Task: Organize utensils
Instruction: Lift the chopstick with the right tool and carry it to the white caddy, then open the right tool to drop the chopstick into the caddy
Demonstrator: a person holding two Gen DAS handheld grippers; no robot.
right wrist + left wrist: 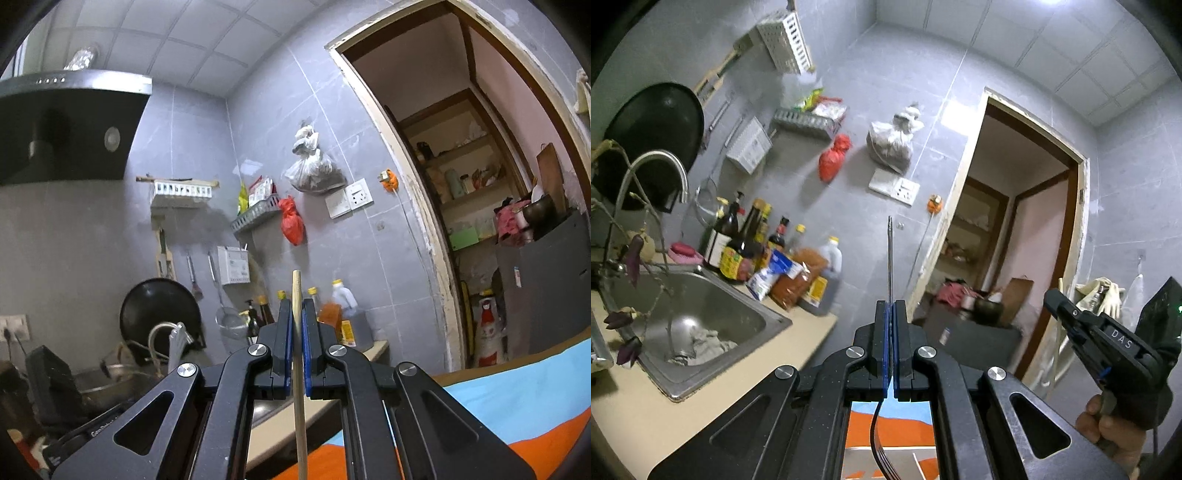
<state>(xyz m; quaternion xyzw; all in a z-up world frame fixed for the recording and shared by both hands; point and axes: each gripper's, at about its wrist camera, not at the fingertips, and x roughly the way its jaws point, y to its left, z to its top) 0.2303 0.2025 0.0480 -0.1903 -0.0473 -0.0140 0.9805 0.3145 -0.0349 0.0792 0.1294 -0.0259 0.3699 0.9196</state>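
Note:
My left gripper (890, 306) is shut on a metal fork (890, 258). The fork's handle sticks up past the fingertips and its tines hang below the jaws over an orange and blue cloth (908, 432). My right gripper (297, 306) is shut on a wooden chopstick (296, 291) held upright, its lower end running down past the jaws. The right gripper also shows at the right edge of the left wrist view (1071, 310), held in a hand, beside and apart from the left one. Both grippers are raised and point at the grey tiled wall.
A steel sink (701, 314) with a tap (661, 166) lies to the left, with sauce bottles (746, 243) beside it on the beige counter (635, 413). White wall caddies (183, 194), a black wok (159, 314) and hanging bags (293, 221) are on the wall. A doorway (480, 184) opens on the right.

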